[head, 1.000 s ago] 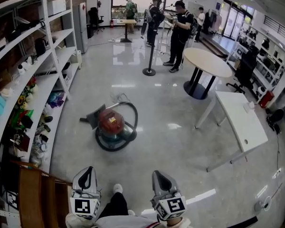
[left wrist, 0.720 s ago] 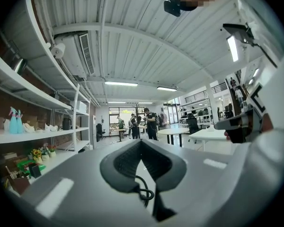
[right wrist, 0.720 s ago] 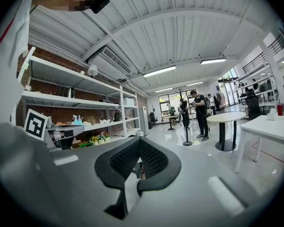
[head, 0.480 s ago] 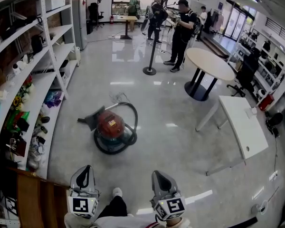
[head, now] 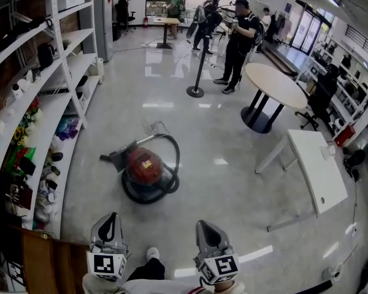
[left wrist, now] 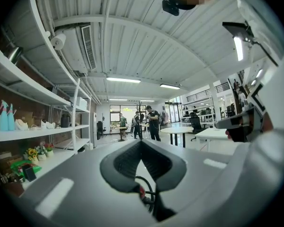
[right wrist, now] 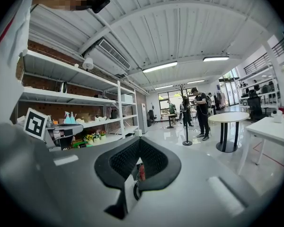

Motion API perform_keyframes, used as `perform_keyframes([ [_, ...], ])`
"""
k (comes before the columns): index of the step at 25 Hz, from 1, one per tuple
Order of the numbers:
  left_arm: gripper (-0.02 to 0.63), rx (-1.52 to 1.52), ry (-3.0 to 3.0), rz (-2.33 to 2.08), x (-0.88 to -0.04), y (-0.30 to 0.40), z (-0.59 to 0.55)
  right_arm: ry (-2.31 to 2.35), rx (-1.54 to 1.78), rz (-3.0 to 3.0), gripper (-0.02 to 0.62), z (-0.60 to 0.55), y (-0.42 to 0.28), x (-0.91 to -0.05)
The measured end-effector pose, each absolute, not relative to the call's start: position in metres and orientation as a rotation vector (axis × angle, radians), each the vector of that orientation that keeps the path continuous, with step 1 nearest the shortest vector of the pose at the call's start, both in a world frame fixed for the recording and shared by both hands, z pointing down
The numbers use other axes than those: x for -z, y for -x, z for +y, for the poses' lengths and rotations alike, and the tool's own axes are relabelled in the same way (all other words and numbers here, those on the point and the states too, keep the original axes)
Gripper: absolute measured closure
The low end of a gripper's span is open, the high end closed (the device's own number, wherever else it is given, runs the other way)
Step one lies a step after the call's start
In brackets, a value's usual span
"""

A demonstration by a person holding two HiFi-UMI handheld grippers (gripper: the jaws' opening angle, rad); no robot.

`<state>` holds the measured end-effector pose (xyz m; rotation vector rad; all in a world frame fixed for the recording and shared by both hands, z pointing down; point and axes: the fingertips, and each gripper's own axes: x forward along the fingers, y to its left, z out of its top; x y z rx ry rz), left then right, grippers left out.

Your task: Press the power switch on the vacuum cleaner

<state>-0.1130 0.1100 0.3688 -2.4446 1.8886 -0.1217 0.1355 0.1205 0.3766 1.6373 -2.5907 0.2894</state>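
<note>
The vacuum cleaner (head: pixel 143 165) is a red canister with a dark hose looped round it, lying on the glossy floor a few steps ahead. Its power switch is too small to make out. My left gripper (head: pixel 112 217) and right gripper (head: pixel 203 224) are held low at the bottom of the head view, side by side and well short of the vacuum. Both are shut with nothing between the jaws. In the left gripper view the left gripper (left wrist: pixel 141 141) frames a bit of the red vacuum (left wrist: pixel 141 191) in the gap behind its tips. The right gripper (right wrist: pixel 139 140) does the same with the vacuum (right wrist: pixel 141 171).
White shelving (head: pixel 46 112) full of small items lines the left side. A wooden piece (head: pixel 46 259) sits at the lower left. A white rectangular table (head: pixel 316 167) and a round table (head: pixel 273 84) stand right. A stanchion post (head: pixel 196 78) and several people (head: pixel 239 38) are beyond the vacuum.
The head view has shifted slightly, so the vacuum sits a little lower in it. Both grippers keep the same pose and stay shut.
</note>
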Motion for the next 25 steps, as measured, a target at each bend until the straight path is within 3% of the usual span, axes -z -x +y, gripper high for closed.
perform_keyframes([
  [25, 0.606, 0.073, 2.451, 1.828, -0.359, 0.154, 0.003, -1.697, -0.217, -2.574, 0.595, 0.022, -0.095, -0.361],
])
